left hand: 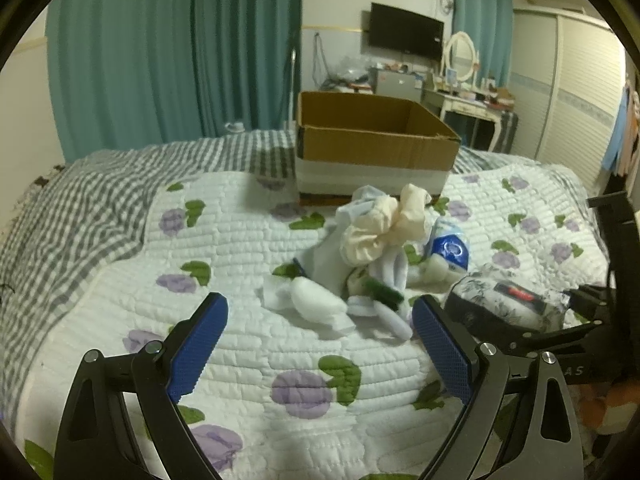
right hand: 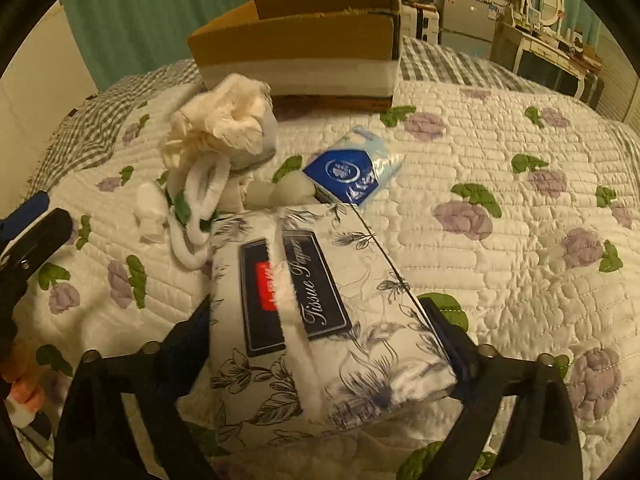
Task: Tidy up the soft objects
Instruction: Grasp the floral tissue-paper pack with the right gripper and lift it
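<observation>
The tissue pack [right hand: 320, 320] is being held across its width by the right gripper [right hand: 324, 360], one finger pressed to each long side, low over the floral quilt [right hand: 500, 280]. Whether the pack is being lifted clear of the quilt cannot be told. Its long axis is running away from the wrist camera, toward the cardboard box [right hand: 304, 40] at the far side of the bed, and is skewed slightly to the left; the printed label is facing up.

The left gripper [left hand: 320, 344] is being held spread wide and empty, hovering near the pile of white socks [left hand: 360, 280] and the cream scrunched cloth [left hand: 384, 228]. A small blue tissue packet [right hand: 352, 172] is lying just beyond the held pack, between it and the box.

Risks, as judged: the pack is soft and is being gripped near its rear end only, so the far end is likely to sag or slip out during transfer. Its front edge is sitting close to the sock loops [right hand: 196, 208], which may be snagged and dragged. The box wall may be clipped if the pack is carried low.
</observation>
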`<state>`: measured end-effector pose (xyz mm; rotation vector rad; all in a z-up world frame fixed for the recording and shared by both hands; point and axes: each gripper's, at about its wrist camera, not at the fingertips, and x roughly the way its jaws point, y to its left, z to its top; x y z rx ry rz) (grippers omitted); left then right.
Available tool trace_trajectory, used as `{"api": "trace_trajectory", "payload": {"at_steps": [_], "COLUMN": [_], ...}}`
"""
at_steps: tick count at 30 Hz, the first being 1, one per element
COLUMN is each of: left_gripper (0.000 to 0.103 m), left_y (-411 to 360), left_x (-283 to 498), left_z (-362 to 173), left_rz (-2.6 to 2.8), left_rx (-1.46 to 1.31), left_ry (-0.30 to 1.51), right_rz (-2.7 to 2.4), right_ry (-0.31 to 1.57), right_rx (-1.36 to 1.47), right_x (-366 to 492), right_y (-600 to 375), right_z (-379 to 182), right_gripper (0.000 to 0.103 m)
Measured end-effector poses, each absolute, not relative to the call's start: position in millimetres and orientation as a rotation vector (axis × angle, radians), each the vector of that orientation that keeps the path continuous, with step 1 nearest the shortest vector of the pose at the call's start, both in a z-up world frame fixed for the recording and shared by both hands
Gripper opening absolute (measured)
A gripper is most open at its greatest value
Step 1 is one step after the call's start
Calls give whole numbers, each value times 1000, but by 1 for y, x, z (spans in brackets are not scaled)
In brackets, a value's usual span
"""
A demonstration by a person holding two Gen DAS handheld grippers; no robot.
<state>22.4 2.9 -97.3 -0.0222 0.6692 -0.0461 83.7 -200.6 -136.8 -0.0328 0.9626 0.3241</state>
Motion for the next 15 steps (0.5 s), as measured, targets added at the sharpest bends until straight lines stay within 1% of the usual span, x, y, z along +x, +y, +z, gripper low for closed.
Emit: {"api": "trace_trajectory", "payload": {"at_steps": [3, 7, 10, 15], "left_gripper": [95, 95, 95, 95], "left_y": [4, 2, -6, -23], "left_x": [25, 30, 41, 72], "left_z": [-95, -90, -86, -86], "left_rz": [-39, -54, -58, -109], "left_rx": [-20, -12, 3, 1], "left_ry": [671, 664, 666, 703], "right_rz": [318, 307, 287, 254], "right_ry": [922, 817, 759, 736], "right_rx": [-26, -9, -17, -55], "right_x": [77, 70, 80, 110], "right_y": [-203, -210, -217, -221], "right_z": [-124, -91, -65, -50], "right_gripper": [85, 84, 84, 84]}}
